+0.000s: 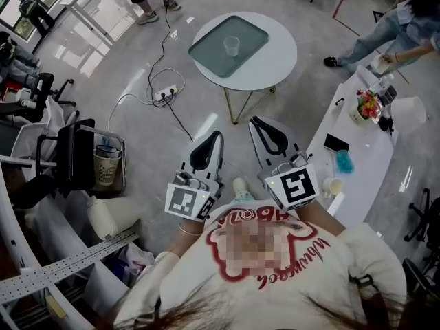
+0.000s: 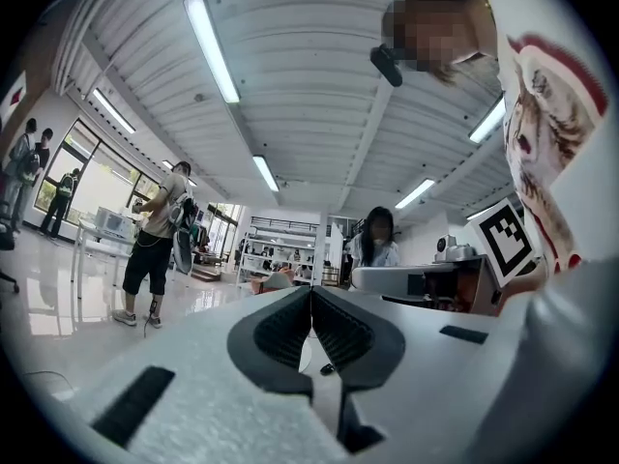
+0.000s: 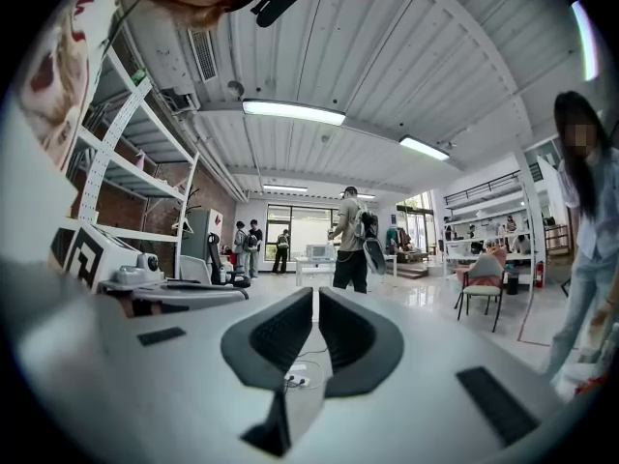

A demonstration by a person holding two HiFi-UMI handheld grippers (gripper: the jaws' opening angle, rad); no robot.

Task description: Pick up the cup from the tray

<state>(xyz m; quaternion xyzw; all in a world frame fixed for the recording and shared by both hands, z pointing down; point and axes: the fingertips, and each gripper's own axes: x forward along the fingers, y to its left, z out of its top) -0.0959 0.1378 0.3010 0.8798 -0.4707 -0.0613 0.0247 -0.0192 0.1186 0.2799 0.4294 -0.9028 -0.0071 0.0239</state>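
Note:
A clear plastic cup (image 1: 232, 45) stands upright on a grey-green tray (image 1: 206, 50) on the round white table (image 1: 278, 53) across the floor. My left gripper (image 1: 218, 135) and right gripper (image 1: 254, 120) are held side by side close to the person's chest, well short of the table, pointing toward it. In the left gripper view the left gripper (image 2: 310, 293) has its dark pads meeting at the tips, with nothing between them. In the right gripper view the right gripper (image 3: 316, 293) is also shut and empty. Neither gripper view shows the cup.
A power strip (image 1: 165, 93) with trailing cables lies on the floor between me and the round table. A long white table (image 1: 357, 163) with small items runs along the right. A black chair (image 1: 75, 157) and a wastebasket (image 1: 104, 167) stand at left. People stand at the far side and right.

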